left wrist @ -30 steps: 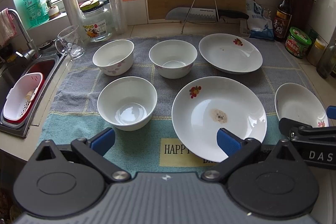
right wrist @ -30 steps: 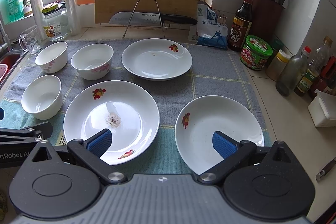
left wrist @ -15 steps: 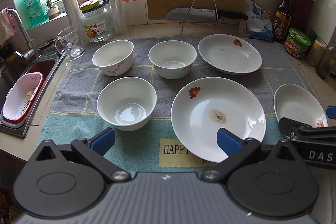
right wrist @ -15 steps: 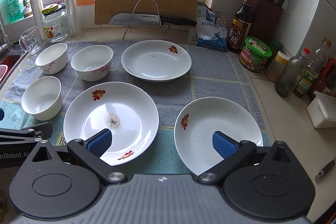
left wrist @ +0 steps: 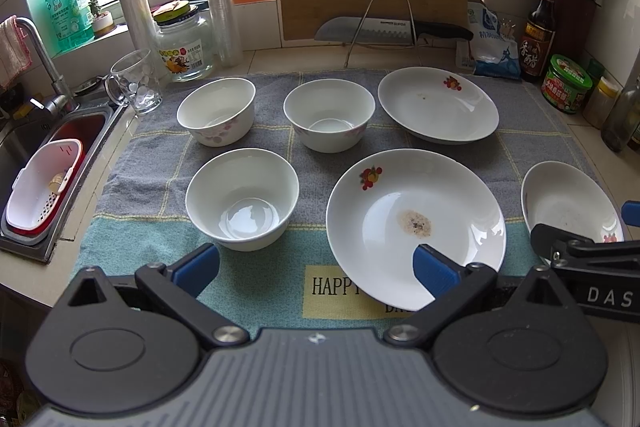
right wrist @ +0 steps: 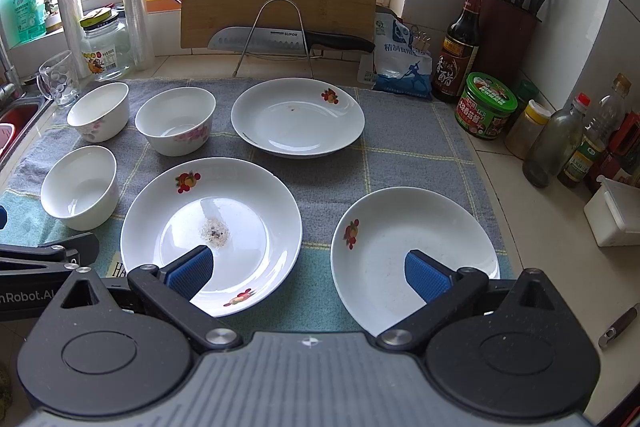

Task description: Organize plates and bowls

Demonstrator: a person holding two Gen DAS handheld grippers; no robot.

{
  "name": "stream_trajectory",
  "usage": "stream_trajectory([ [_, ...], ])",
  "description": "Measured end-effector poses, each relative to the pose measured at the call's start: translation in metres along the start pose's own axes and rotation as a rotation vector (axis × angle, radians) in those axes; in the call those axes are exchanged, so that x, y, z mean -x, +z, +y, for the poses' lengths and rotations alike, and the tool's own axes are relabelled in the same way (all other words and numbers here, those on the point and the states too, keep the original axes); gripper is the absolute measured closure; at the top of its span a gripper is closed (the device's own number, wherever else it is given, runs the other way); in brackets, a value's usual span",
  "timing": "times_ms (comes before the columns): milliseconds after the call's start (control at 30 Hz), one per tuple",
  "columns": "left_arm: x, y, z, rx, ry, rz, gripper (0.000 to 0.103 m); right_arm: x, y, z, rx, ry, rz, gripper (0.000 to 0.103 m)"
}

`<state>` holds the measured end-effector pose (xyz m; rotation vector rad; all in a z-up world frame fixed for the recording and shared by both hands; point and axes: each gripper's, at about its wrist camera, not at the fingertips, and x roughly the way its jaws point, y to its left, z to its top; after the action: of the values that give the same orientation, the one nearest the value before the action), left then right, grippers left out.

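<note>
L→R on the towel (left wrist: 248, 141) covering the worktop (right wrist: 532, 227): far-left bowl (left wrist: 216, 111), near-left bowl (left wrist: 242, 193), far-mid bowl (left wrist: 329, 114). Then the near plate (left wrist: 414, 227) w/ a brown stain, far plate (left wrist: 438, 105), and right plate (right wrist: 414, 255) at the towel's right edge. All apart, none stacked. Left claw (left wrist: 316, 267) wide, empty, hovering near edge; right claw (right wrist: 308, 269) wide, empty, over the gap btw near and right plates.

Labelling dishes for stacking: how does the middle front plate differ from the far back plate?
The white front plate with a fruit print carries a brownish speckled residue patch at its centre; the white back plate with a fruit print shows only a tiny dark speck. The front plate has two fruit motifs visible, the back plate one. Both sit flat and separate on the checked cloth.
</note>
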<state>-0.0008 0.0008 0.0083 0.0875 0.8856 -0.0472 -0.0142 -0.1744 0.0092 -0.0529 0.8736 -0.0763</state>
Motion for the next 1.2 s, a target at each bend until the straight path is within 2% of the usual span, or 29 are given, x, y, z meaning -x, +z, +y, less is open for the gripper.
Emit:
stream_trajectory([
  [1200,-0.002,0.004,0.01,-0.008,-0.025,-0.006,0.001,0.001,0.001,0.009,0.003,-0.022,-0.021,0.0],
])
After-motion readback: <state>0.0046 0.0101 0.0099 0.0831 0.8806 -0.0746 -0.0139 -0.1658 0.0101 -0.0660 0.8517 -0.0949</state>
